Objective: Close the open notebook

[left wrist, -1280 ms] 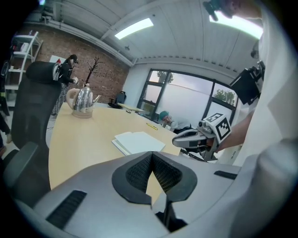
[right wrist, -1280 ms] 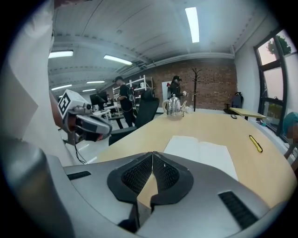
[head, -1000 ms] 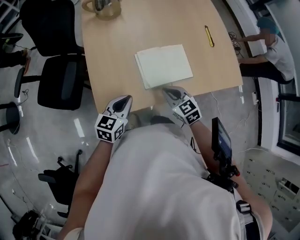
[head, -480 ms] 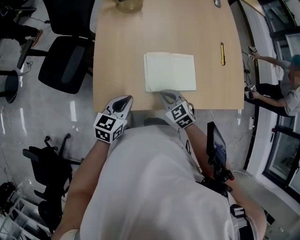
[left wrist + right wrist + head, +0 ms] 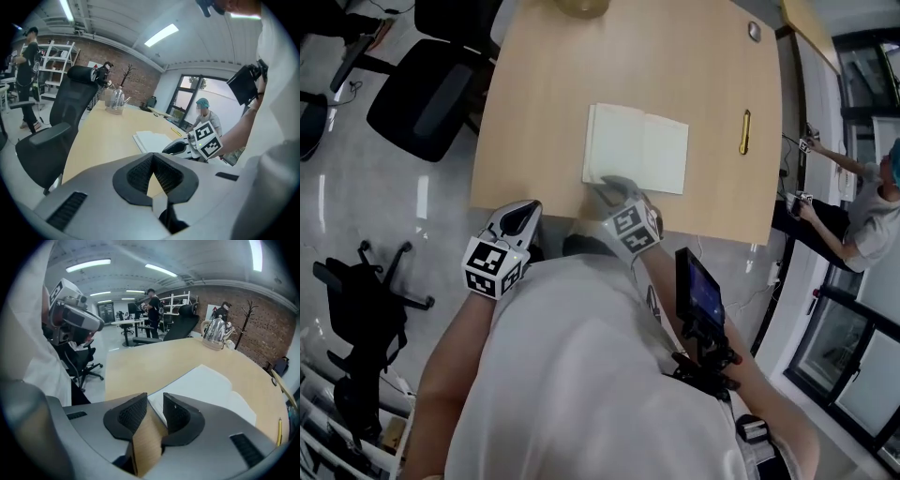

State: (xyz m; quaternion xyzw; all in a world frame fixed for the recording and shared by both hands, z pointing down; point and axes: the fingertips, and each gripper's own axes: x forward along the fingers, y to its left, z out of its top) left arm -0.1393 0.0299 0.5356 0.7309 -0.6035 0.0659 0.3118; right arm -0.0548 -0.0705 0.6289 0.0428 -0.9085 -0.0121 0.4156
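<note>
An open notebook [image 5: 637,150] with blank white pages lies flat on the light wooden table [image 5: 534,112]. My right gripper [image 5: 598,182] sits at the notebook's near left corner, jaws a little apart with only table showing between them. In the right gripper view the notebook [image 5: 211,385] spreads just beyond the right gripper [image 5: 155,399]. My left gripper [image 5: 525,208] hovers at the table's near edge, left of the notebook and apart from it, tips touching. The left gripper view shows the left gripper [image 5: 153,157] aimed at the notebook [image 5: 152,140] and the other gripper.
A yellow pen [image 5: 744,131] lies right of the notebook. A glass kettle [image 5: 215,332] stands at the table's far end. Black office chairs [image 5: 431,84] are to the left. A seated person [image 5: 872,202] is at the right, beyond the table.
My right gripper has slid left along the notebook's near edge to its left corner. The left gripper has kept its place by the table's near edge. The head view has shifted.
</note>
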